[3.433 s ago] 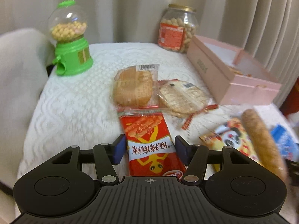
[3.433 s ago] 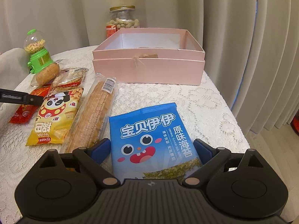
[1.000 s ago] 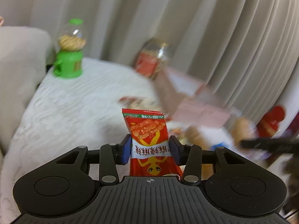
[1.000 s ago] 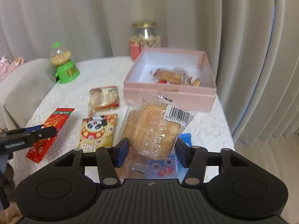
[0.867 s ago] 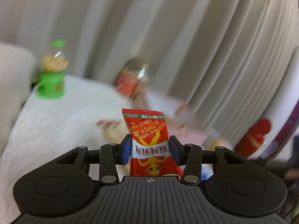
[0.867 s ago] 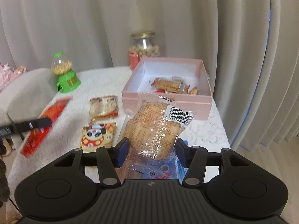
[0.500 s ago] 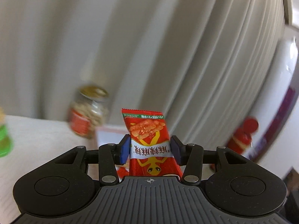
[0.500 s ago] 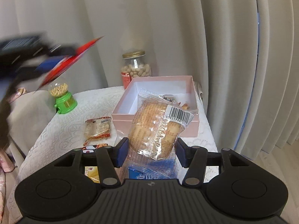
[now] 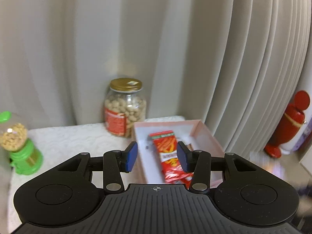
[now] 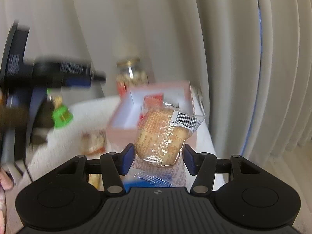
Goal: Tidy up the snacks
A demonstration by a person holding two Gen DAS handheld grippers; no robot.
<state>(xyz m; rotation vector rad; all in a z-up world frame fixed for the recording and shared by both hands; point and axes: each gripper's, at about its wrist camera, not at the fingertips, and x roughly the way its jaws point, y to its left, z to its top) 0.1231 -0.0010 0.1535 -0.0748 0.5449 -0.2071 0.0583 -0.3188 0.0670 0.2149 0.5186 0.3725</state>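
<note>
My left gripper (image 9: 157, 157) hangs over the pink box (image 9: 206, 134) and its jaws are closing on nothing. Their blue pads (image 9: 131, 157) stand apart from the red snack packet (image 9: 167, 156), which lies lower down inside the box. My right gripper (image 10: 158, 160) is shut on a clear-wrapped biscuit packet (image 10: 161, 136) with a barcode, held up in front of the pink box (image 10: 124, 107). In the right wrist view the left gripper (image 10: 78, 76) shows blurred at the left, above the table.
A peanut jar (image 9: 124, 109) stands behind the box and a green candy dispenser (image 9: 21, 152) at the left on the white lace tablecloth (image 9: 74, 136). Curtains close off the back. A red vase (image 9: 288, 124) stands off to the right. A blue packet (image 10: 154, 181) lies under the right gripper.
The left gripper let go of the red packet, which now lies in the pink box, and its pads stand wider. The right gripper kept its biscuit packet and swung nearer the box.
</note>
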